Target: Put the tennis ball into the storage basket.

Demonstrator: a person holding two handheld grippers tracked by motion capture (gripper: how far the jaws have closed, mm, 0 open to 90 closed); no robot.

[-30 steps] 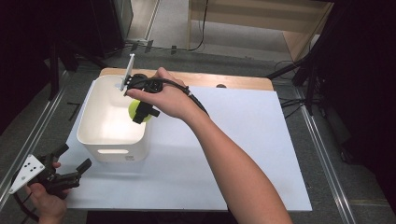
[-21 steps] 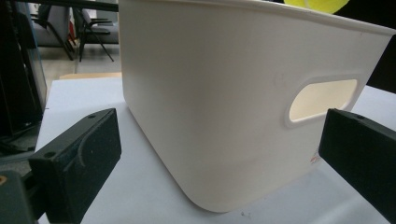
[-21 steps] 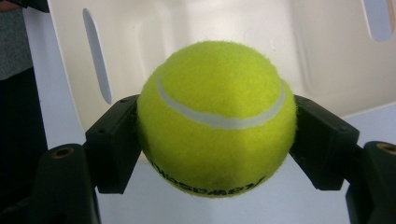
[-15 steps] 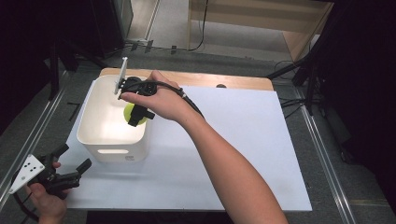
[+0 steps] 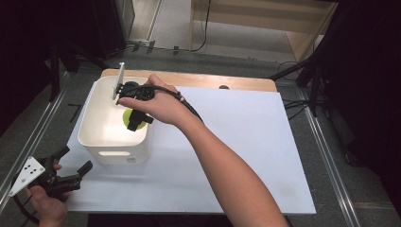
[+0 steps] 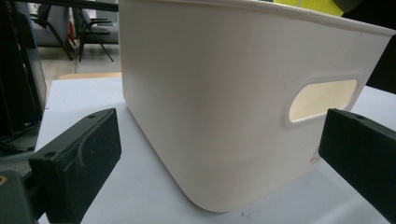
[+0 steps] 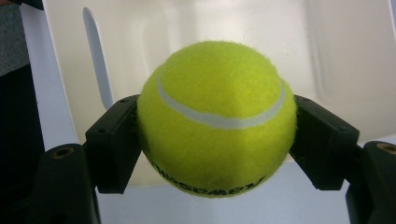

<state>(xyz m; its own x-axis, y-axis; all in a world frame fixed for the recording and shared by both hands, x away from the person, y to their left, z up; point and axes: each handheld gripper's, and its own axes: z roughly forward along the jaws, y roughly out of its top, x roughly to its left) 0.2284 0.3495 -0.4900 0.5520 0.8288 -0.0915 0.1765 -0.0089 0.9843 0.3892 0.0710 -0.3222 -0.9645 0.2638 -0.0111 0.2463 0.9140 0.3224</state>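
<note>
White-sheeted surface (image 5: 246, 142) on a wooden top, dark room around it, cables on the floor behind. White bin (image 5: 97, 137) sits at the surface's left end, handle slot facing the person. Right claw (image 5: 132, 118) is inside the bin's opening, pointing down, jaws clamped on a yellow tennis ball (image 7: 217, 119); ball hangs above the bin floor, pads pressing both sides. Left claw (image 5: 75, 165) rests low at the near-left corner, just beside the bin, jaws spread wide with nothing between them.
</note>
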